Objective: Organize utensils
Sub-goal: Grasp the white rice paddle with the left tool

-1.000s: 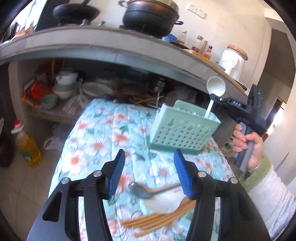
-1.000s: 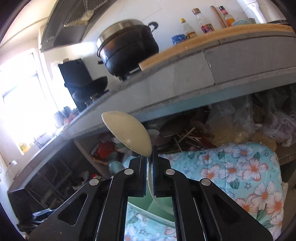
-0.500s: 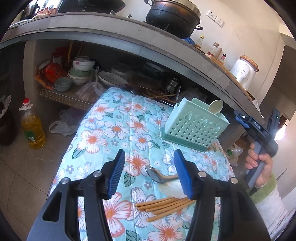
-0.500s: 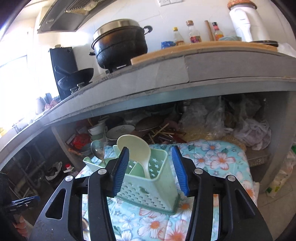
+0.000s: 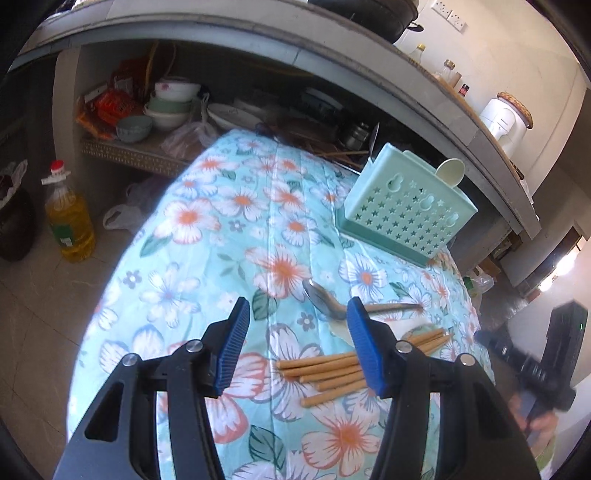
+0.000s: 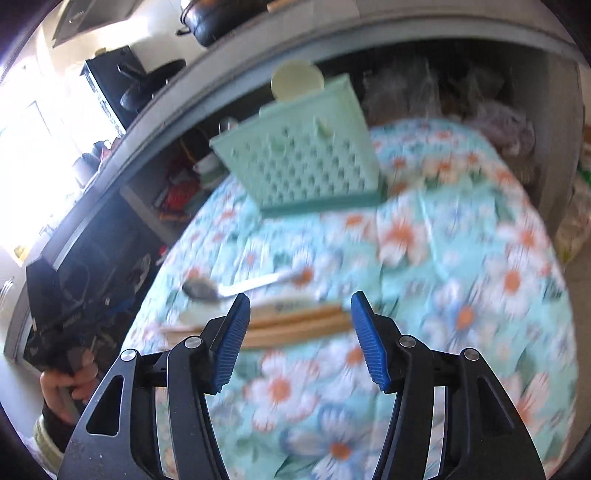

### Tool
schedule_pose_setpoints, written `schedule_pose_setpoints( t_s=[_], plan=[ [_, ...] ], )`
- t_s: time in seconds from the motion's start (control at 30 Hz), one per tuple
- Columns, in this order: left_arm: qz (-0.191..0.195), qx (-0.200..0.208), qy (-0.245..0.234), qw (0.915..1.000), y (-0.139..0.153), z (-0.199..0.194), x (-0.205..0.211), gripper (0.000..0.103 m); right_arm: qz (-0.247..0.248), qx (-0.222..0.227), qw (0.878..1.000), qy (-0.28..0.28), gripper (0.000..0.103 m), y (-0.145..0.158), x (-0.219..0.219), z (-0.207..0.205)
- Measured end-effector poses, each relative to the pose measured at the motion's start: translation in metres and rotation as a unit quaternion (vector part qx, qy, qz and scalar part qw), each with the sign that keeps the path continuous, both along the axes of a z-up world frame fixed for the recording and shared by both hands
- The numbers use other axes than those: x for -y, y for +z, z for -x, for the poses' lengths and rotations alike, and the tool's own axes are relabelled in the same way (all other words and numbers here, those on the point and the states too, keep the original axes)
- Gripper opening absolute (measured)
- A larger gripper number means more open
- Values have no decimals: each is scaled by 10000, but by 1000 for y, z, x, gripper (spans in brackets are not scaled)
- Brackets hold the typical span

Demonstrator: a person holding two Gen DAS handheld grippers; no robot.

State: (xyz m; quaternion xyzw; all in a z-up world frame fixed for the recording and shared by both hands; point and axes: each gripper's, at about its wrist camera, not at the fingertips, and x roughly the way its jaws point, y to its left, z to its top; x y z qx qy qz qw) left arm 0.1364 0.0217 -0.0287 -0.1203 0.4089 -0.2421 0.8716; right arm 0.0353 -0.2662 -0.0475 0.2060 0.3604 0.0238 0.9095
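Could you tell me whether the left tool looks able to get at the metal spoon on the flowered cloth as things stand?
Probably yes. The left tool is open and empty, and the metal spoon lies uncovered just ahead of it on the flowered cloth. Only the chopsticks lie nearby, beside the spoon rather than over it.

this is a home kitchen, lived-in and a bit cluttered. a long grey stone counter (image 5: 332,51) runs along the white wall, with a big black cooking pot (image 5: 373,14) on top, sauce bottles (image 5: 448,70) lined up behind it and a white appliance (image 5: 504,123) further along. under the counter an open shelf is stuffed with stacked bowls (image 5: 171,105), plates (image 5: 232,112), snack packets (image 5: 107,107) and plastic bags. a bottle of cooking oil (image 5: 68,218) stands on the tiled floor. a low table wears a turquoise flowered cloth (image 5: 207,236), and a range hood (image 6: 92,18) hangs by a bright window.
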Motion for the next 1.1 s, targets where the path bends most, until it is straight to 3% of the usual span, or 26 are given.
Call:
schedule_pose_setpoints(
  t_s=[0.3, 0.43, 0.67, 0.87, 1.1],
  plan=[
    [201, -309, -240, 9990, -8, 0, 17, 53, 319, 49, 9992, 241, 55, 3, -25, 15],
    [519, -577, -413, 9961, -12, 3, 21, 52, 257, 85, 9992, 284, 55, 3, -23, 20],
    [1009, -1136, -587, 9866, -27, -5, 31, 39, 12, 76, 9998, 197, 55, -2, -16, 23],
    [1177, -1560, -485, 9795, -43, -12, 41, 35, -183, 78, 9997, 155, 55, -5, -8, 27],
    [1012, -1616, -143, 9815, -49, -21, 48, 29, -305, 111, 9994, 148, 55, -6, -3, 29]
  ],
)
